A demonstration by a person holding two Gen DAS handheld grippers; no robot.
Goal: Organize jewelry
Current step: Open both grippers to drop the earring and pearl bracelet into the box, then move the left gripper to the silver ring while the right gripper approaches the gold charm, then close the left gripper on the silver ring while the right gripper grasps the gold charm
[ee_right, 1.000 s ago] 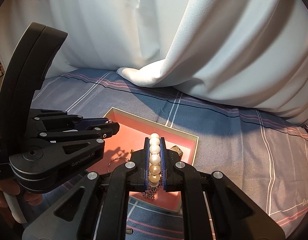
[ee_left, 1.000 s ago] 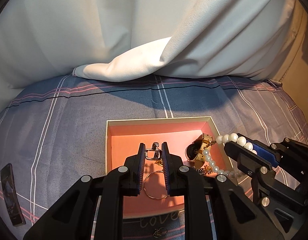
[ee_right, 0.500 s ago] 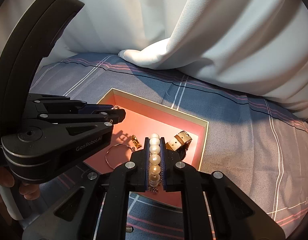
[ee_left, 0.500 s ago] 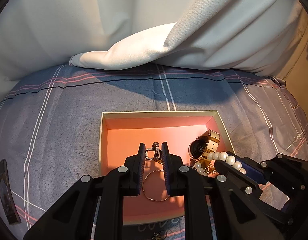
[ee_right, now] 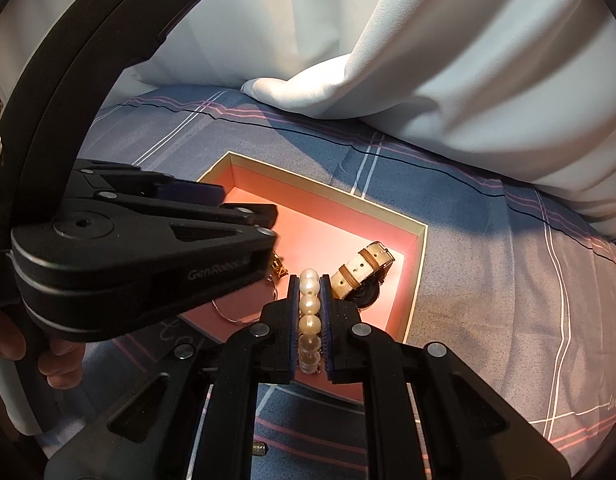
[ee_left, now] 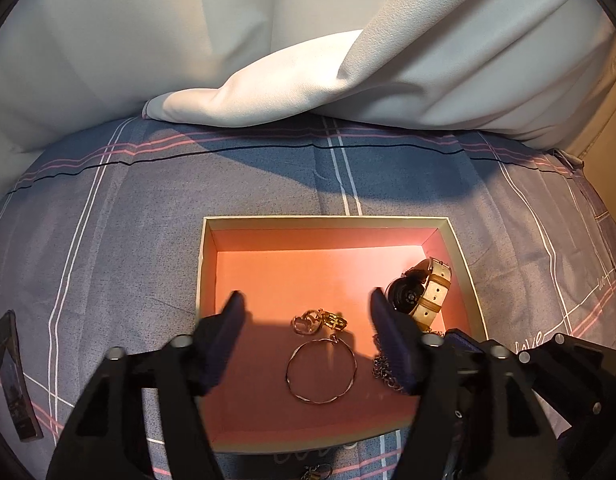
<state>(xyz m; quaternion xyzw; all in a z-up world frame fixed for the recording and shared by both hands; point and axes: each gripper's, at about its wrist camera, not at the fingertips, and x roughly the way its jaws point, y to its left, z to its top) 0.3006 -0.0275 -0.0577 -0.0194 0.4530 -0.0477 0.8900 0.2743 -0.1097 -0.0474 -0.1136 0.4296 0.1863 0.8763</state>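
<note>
Reading "love" (ee_left: 528, 343) on bedsheet (ee_left: 107, 240)

You work over a bed (ee_left: 155, 216) covered in grey-blue plaid. On it lie a pink-lined box (ee_left: 324, 222), a dark phone (ee_left: 13, 376) at its left edge, and draped white fabric (ee_left: 267, 96) behind.

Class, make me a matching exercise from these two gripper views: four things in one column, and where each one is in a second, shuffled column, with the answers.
1. pearl strand
2. wristwatch
3. thin hoop
4. phone

A. on the bedsheet outside the box
B. box floor, between the spread left gripper fingers
C. between the right gripper fingers
D. box's right side, by the wall

Pairs: 1-C, 2-D, 3-B, 4-A
</note>
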